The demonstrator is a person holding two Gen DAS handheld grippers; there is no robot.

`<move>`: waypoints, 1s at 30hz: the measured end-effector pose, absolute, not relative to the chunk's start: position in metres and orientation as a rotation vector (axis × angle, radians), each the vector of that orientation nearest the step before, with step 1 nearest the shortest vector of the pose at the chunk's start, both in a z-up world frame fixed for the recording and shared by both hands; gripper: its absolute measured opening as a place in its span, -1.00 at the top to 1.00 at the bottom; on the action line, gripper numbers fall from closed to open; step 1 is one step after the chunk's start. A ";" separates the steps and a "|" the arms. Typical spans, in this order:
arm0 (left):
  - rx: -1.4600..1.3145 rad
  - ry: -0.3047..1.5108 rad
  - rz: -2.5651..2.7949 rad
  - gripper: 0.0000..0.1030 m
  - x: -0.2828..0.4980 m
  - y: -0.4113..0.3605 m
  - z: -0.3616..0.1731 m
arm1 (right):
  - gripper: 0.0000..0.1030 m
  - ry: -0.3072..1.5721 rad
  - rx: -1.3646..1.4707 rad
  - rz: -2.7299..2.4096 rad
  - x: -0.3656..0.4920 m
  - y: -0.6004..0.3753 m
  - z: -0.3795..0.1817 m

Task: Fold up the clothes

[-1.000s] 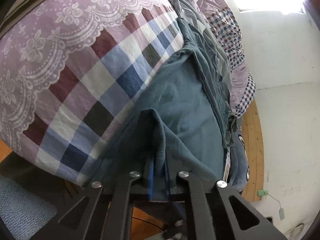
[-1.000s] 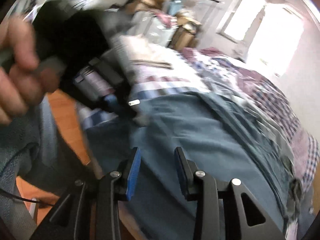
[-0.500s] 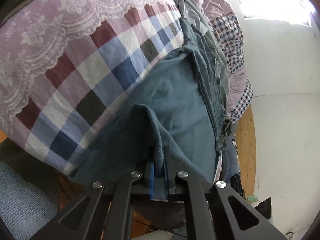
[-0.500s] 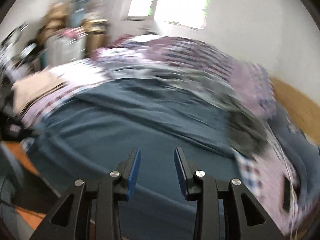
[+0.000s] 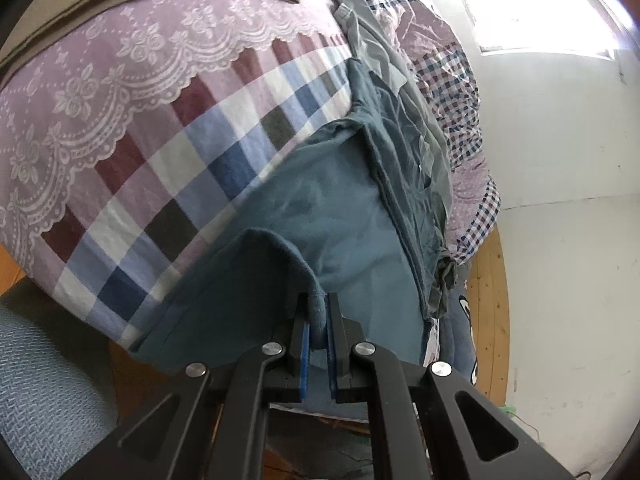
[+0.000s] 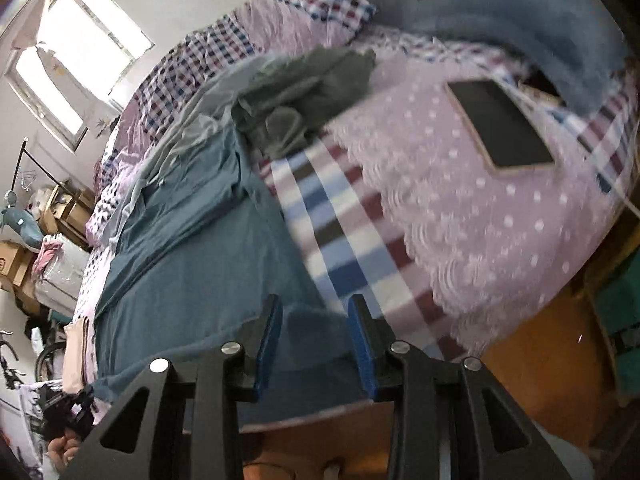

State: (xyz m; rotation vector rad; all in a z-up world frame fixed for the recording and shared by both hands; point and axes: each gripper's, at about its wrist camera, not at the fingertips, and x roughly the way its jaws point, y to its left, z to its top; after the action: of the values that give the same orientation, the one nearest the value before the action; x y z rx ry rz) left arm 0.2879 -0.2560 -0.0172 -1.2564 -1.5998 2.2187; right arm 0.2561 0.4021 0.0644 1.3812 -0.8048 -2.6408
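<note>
A teal garment lies spread along the near edge of a bed with a plaid and lilac cover. My left gripper is shut on a raised fold of the teal garment's edge. In the right wrist view the same teal garment runs from the bed's near edge toward the window. My right gripper is open, its blue pads on either side of the garment's near corner at the bed edge.
A grey-green garment lies crumpled beyond the teal one. A dark tablet lies on the lilac cover at right. A blue plush sits at the far right. Wooden floor lies beside the bed.
My right gripper has swung from the left part of the garment across to its right corner at the bed edge. My left gripper keeps its hold and has shifted slightly.
</note>
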 end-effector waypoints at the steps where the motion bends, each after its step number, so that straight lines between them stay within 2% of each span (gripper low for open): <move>1: -1.255 -1.596 2.222 0.90 0.287 -0.255 -0.016 | 0.29 -0.846 1.388 -2.611 0.257 0.405 0.059; 6: -1.267 -1.580 2.230 0.90 0.283 -0.248 -0.015 | 0.29 -0.974 1.455 -2.522 0.251 0.405 0.031; 18: -1.283 -1.572 2.251 0.90 0.285 -0.249 -0.018 | 0.29 -0.824 1.567 -2.593 0.233 0.391 0.014; 30: -1.285 -1.568 2.241 0.90 0.283 -0.246 -0.018 | 0.26 -0.900 1.590 -2.526 0.235 0.394 0.002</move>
State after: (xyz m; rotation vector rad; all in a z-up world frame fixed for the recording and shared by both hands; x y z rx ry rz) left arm 0.2828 -0.2462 -0.0182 -1.2851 -1.5679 2.2407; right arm 0.2346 0.3940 0.0020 1.5897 -0.9004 -2.5263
